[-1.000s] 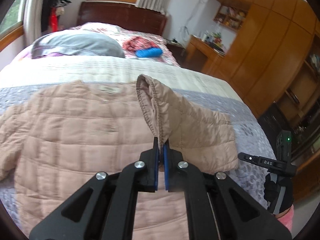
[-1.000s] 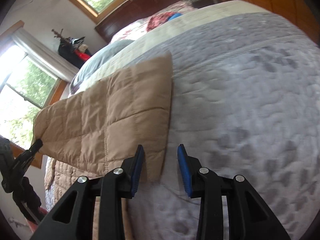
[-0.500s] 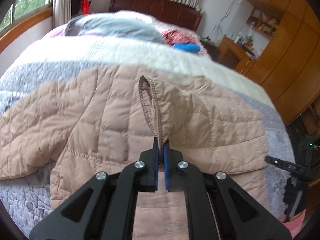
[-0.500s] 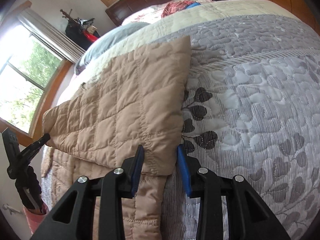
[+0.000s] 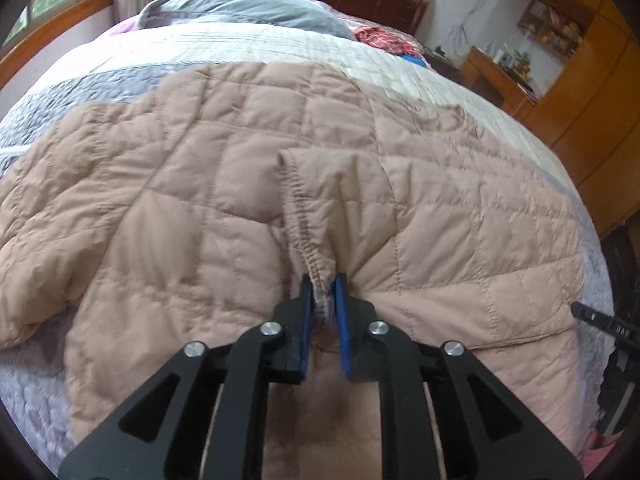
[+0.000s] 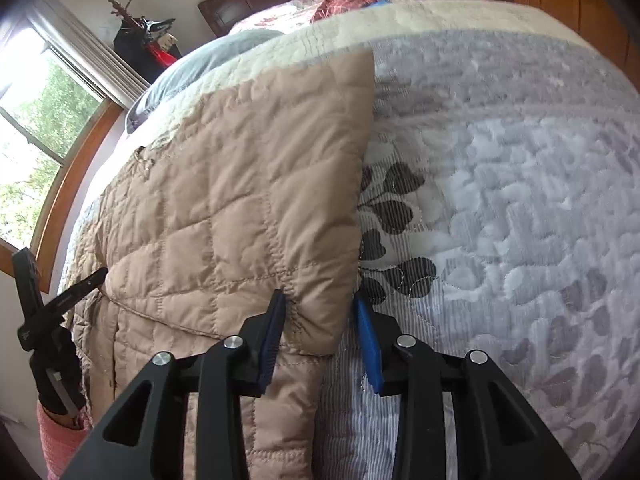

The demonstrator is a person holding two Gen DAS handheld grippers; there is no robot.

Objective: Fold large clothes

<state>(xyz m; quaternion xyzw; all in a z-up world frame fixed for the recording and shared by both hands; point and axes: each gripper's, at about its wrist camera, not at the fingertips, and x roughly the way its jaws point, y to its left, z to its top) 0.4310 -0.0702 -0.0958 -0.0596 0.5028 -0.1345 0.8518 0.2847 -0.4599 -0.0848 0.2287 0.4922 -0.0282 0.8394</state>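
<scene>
Jacket: I am working on a tan quilted jacket [image 5: 224, 184] lying spread on the bed quilt [image 6: 520, 184], one sleeve folded across its body.
Left gripper [image 5: 323, 300]: I am letting its jaws open; the sleeve cuff [image 5: 300, 208] is sitting between the blue pads, the squeeze easing. I judge I am laying the cuff here so the sleeve stays inside the body's outline.
Right gripper [image 6: 320, 320]: I am holding its jaws apart astride the folded corner [image 6: 316, 304]; one pad is touching it, the other is standing clear, so nothing is clamped.
Left view only: the cuff, the pillow [image 5: 248, 8].
Right view only: the fold's outer edge along the quilt's leaf print [image 6: 396, 216].
</scene>
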